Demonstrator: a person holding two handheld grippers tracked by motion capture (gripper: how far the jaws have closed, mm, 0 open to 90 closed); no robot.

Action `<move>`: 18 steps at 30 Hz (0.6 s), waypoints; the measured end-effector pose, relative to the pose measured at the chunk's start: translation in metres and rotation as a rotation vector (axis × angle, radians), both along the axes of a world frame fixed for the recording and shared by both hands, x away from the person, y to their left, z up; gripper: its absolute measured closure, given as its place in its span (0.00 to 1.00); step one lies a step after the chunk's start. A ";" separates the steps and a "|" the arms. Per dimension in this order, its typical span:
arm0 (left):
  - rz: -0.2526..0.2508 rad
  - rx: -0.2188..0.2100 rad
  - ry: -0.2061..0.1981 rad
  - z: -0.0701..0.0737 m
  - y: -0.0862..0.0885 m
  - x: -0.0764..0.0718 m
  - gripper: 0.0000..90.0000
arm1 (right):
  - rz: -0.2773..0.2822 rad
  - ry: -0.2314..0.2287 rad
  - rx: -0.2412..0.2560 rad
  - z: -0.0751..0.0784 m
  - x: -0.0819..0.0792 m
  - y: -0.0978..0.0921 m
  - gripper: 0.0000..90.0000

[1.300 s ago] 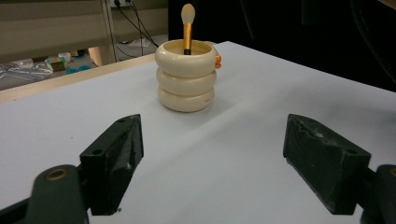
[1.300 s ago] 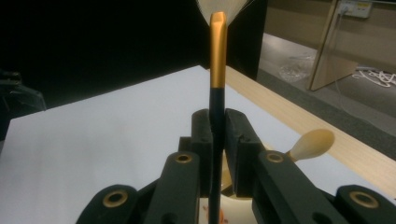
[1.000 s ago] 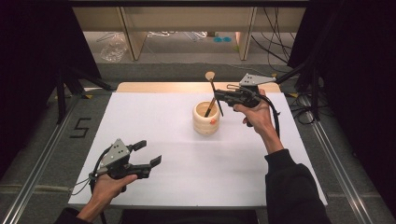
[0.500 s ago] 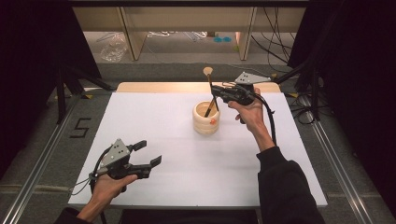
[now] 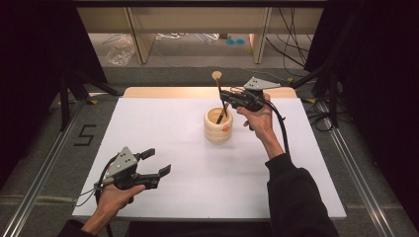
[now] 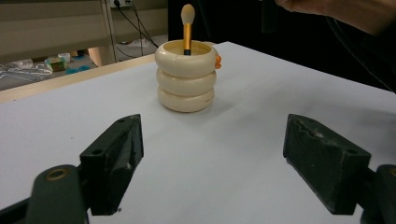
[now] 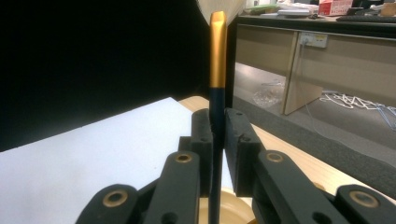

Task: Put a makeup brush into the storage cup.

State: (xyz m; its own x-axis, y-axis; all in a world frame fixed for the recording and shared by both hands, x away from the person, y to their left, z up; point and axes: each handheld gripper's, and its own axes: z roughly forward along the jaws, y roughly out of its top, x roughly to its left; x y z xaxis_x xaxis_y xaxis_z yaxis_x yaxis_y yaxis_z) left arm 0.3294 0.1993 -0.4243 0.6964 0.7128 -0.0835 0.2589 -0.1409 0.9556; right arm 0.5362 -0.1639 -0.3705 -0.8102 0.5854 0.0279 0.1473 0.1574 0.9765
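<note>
Brush (image 5: 218,94), one, probably makeup, in one ringed cream holder (image 5: 218,125), right gripper (image 5: 226,95) jaws clenched on it; left gripper (image 5: 157,162) jaws spread, empty.

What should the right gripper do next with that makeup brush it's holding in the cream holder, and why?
Probably ease the right gripper straight down a little, then open. Its jaws are clamped on the dark handle of the brush, whose lower end already sits inside the ringed holder, leaning slightly. The left gripper waits open, well clear, so nothing steadies the holder; a gentle, vertical release seems safest.
</note>
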 end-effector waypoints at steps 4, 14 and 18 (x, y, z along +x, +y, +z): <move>-0.001 -0.002 -0.005 0.000 0.000 0.000 0.22 | -0.003 0.003 0.003 -0.003 0.001 0.001 0.93; 0.002 -0.002 0.000 0.000 0.000 0.000 0.22 | -0.002 0.008 0.007 -0.010 0.004 0.006 0.93; 0.000 -0.006 -0.001 0.000 0.000 0.000 0.22 | 0.001 0.014 0.001 -0.014 0.005 0.009 0.93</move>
